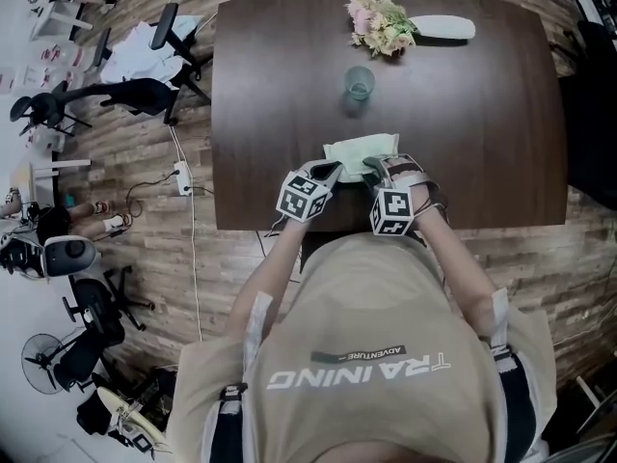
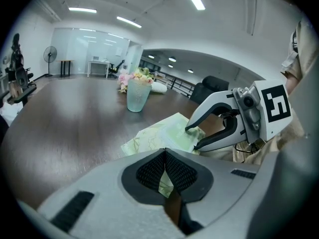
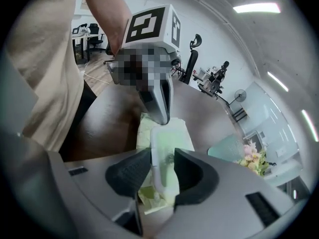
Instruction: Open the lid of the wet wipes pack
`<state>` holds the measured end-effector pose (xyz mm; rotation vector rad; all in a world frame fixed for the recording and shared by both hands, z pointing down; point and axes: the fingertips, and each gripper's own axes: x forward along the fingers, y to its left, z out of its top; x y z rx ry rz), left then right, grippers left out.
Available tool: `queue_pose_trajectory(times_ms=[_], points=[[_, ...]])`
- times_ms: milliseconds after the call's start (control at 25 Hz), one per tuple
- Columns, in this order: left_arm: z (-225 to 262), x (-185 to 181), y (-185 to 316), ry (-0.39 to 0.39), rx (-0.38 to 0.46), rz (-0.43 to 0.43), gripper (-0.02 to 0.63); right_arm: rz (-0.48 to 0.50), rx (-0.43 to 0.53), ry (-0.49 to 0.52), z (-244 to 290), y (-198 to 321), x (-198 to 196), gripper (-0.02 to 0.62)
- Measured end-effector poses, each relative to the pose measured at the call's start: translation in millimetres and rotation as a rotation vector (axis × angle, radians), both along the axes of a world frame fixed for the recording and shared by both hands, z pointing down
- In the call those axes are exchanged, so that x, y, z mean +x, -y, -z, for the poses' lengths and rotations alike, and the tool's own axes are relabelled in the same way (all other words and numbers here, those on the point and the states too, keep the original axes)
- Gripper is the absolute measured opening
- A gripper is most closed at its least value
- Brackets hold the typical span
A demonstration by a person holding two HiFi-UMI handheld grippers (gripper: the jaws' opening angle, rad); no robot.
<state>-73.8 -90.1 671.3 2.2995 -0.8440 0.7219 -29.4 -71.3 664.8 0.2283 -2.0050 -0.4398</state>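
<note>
The pack [image 1: 363, 151] is lying on the table [image 1: 270, 85] close to its near edge, about midway along it, right in front of the person. The left gripper [image 2: 165, 157] is pinching the pack's near left edge, its jaws drawn together on a thin strip of the green wrapper. The right gripper [image 3: 160, 172] is coming in from the other side and pointing steeply down; its jaws are standing wide, with the pale, white-rimmed lid [image 3: 163, 151] sitting between the pads, and the pads are not pressing on it. I cannot tell whether the lid is lying flat or lifting. The two grippers are working just beside each other over the pack, tips nearly meeting. Beyond the pack the tabletop is lying bare up to the cup [image 1: 360, 83], which is standing well apart toward the middle, and the flowers [image 1: 379, 19] are sitting near the far edge. Both table sides are staying wide and bare.
</note>
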Motion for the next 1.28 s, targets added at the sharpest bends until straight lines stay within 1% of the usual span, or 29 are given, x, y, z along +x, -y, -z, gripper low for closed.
queue_pose_trajectory(times_ms=[80,160,360,520,760,920,1120,1280], points=[[0,0,-1,0.004,0.002,0.001,0.009,0.006,0.038,-0.007,-1,-2,-1,0.118],[-1,0,-2,0.020,0.011,-0.010,0.009,0.008,0.043,-0.008,-2,-3,-1,0.118],[-2,2,-2,0.065,0.019,-0.060,0.009,-0.004,-0.065,0.039,3,-1,-1,0.103],[-4,3,1,0.092,0.031,-0.082,0.009,0.006,-0.105,0.051,3,1,0,0.097],[-3,4,-1,0.101,0.047,-0.080,0.009,-0.004,-0.175,0.061,14,1,1,0.083],[-4,3,-1,0.086,0.041,-0.075,0.009,0.010,-0.181,0.054,15,0,0,0.081],[-5,2,2,0.059,0.028,-0.057,0.009,-0.043,-0.215,0.135,27,8,0,0.077],[-5,2,1,0.068,0.022,-0.067,0.009,-0.086,-0.222,0.202,43,18,-1,0.060]])
